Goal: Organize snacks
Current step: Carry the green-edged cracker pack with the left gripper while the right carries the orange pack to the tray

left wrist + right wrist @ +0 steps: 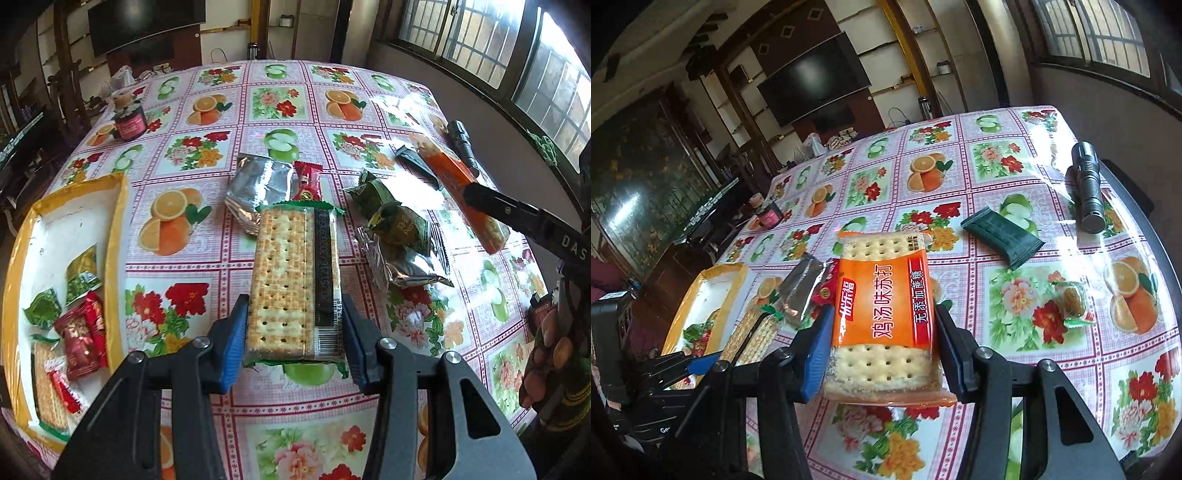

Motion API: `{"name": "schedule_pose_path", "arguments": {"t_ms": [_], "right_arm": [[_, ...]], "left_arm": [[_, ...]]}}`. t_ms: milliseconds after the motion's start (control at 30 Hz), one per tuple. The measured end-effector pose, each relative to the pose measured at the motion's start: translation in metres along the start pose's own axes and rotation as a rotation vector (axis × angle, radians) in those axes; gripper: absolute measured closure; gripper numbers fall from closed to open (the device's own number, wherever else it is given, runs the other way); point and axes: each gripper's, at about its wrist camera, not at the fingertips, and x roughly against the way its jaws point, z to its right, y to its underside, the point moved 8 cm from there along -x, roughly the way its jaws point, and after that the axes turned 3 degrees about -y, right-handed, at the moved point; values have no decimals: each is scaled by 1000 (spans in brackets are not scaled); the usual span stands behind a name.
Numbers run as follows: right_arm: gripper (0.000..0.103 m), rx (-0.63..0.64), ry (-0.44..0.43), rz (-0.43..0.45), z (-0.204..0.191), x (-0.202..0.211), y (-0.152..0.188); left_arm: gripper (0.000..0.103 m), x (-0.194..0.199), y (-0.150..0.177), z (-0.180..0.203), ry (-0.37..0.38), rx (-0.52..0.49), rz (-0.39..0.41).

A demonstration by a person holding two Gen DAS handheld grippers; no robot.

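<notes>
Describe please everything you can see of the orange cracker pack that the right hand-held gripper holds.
The orange cracker pack is a long clear plastic wrapper with a wide orange label bearing white Chinese characters and a red side strip. Pale square crackers with small holes show at both ends. It looks sealed and whole. The right hand-held gripper clamps its near end by the two long sides, and the pack points away from the camera, lifted above the flowered tablecloth.

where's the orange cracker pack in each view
Left wrist view: the orange cracker pack lies far right, gripped at its near end by the right tongs reaching in from the right edge.
Right wrist view: centre foreground, the orange cracker pack clamped between the right tongs' blue pads.
Shared landmark: the black flashlight near the table's right edge.
</notes>
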Motion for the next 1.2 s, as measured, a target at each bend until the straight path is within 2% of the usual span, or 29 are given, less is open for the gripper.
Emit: {"name": "schedule_pose_path", "arguments": {"t_ms": [333, 967, 1200], "right_arm": [[50, 84, -84, -45, -63, -3, 25], [50, 210, -215, -119, -163, -30, 50], [50, 231, -245, -150, -187, -47, 57]], "left_arm": [[55, 50, 17, -50, -196, 74, 77], [54, 90, 41, -134, -316, 203, 133], [54, 95, 51, -169, -332, 264, 132]]}}
